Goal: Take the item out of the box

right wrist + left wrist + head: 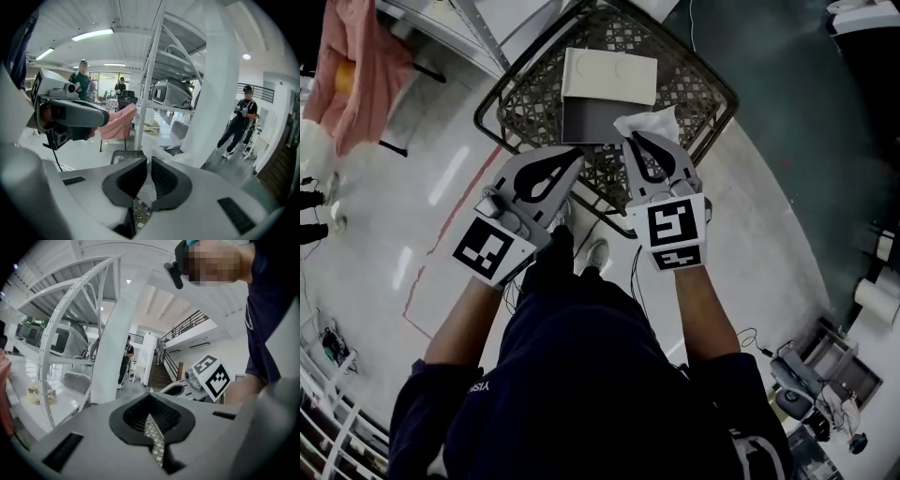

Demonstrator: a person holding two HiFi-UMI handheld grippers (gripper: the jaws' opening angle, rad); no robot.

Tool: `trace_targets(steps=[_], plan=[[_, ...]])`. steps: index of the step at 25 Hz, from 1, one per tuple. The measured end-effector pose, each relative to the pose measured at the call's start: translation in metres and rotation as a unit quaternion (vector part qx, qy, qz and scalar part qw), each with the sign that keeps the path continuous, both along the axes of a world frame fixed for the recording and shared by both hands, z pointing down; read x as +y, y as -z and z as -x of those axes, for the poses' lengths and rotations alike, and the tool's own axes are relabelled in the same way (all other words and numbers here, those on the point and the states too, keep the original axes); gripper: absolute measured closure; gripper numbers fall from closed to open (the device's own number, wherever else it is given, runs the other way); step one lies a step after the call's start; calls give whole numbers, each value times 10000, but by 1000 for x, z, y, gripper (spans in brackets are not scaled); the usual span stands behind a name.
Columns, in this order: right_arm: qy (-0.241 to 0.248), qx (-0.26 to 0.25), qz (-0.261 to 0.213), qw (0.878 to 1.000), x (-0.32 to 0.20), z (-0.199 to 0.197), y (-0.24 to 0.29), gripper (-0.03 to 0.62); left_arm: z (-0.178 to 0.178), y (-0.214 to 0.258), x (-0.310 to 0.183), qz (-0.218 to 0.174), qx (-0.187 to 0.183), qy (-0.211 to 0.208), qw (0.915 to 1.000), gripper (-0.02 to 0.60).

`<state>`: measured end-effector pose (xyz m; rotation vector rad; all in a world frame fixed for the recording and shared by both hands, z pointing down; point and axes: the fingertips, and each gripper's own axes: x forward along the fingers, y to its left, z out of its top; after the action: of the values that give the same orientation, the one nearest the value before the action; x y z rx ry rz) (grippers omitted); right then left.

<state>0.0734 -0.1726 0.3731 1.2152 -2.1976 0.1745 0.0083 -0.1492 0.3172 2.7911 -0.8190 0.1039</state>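
An open box (586, 120) with a grey inside and a white lid (609, 77) folded back sits on a round wire-mesh basket (694, 89). My right gripper (630, 139) is at the box's near right corner, shut on a crumpled sheet of white paper (652, 122). In the right gripper view the thin white paper (151, 152) runs up between the closed pads of the right gripper (149, 161). My left gripper (578, 153) hovers at the box's near edge, beside the right one. The left gripper (150, 393) shows its jaws together with nothing between them.
The basket stands on a pale floor with a red line (450, 234). A pink cloth (356, 56) hangs at the far left beside white shelving (75, 319). People stand in the background (239, 122). Cables and gear lie at the lower right (806, 384).
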Motion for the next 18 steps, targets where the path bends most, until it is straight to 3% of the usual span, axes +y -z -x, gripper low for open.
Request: trace_targets(steps=[18], plan=[[154,-300,-1390,9897,78,-4,130,549,-12,82,68,-831,6,11,9965,575]])
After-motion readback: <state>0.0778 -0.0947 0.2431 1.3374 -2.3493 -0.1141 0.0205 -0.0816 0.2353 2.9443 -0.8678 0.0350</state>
